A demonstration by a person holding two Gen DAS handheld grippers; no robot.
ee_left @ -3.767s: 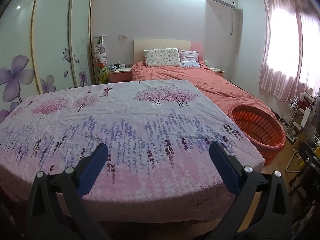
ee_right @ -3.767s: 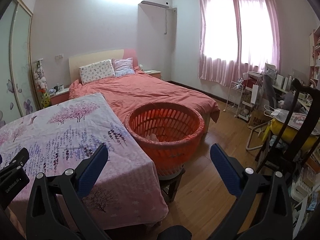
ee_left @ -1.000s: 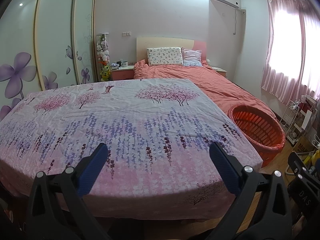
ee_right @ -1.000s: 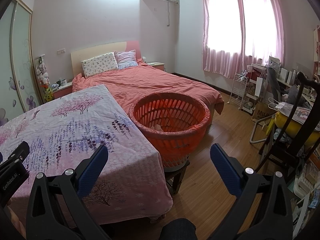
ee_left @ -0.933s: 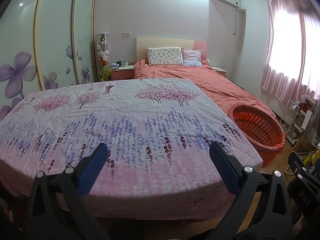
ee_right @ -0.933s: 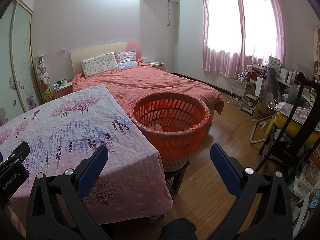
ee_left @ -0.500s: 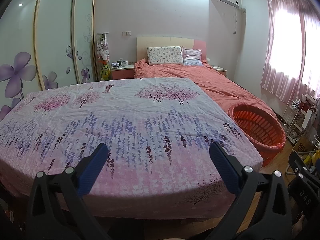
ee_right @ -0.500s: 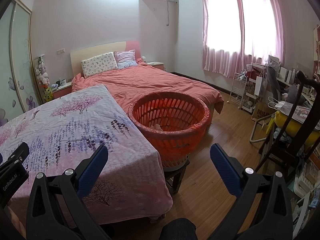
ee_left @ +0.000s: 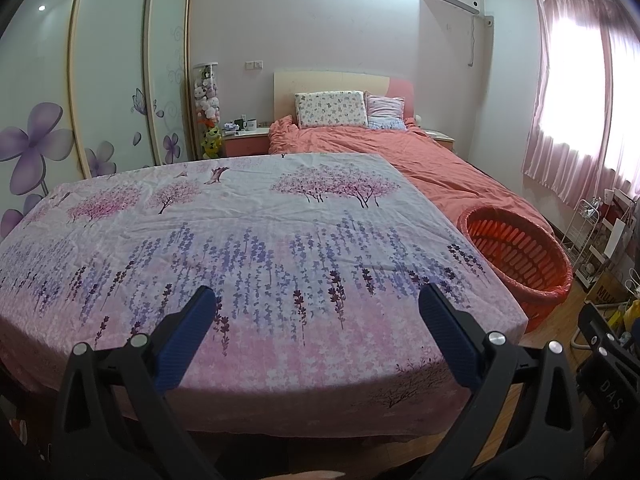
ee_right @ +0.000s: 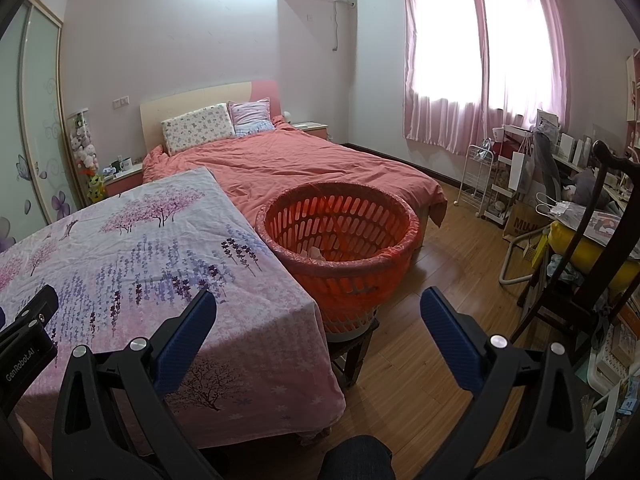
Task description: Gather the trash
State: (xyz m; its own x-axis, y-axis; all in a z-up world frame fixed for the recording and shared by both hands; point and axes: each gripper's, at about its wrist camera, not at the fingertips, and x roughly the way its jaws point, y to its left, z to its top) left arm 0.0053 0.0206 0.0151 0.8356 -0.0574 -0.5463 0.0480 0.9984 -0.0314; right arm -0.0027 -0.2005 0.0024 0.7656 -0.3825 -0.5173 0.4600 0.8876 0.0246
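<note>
Round slatted orange plastic basket point(ee_right: 338, 236) on low stool, touching corner of floral cloth-covered table point(ee_left: 248, 240); pale crumpled trash point(ee_right: 316, 253) inside. Left gripper point(ee_left: 318, 300) & right gripper point(ee_right: 320, 300): ribbed blue pads spread wide, holding nothing.

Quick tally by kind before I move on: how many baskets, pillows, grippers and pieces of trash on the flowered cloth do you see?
Baskets: 1, the orange basket beside the flowered cloth.
Pillows: 2, a flowered pillow and a striped pillow.
Grippers: 2, the left gripper and the right gripper, both open.
Trash on the cloth: 0 visible.
Total: 5.
</note>
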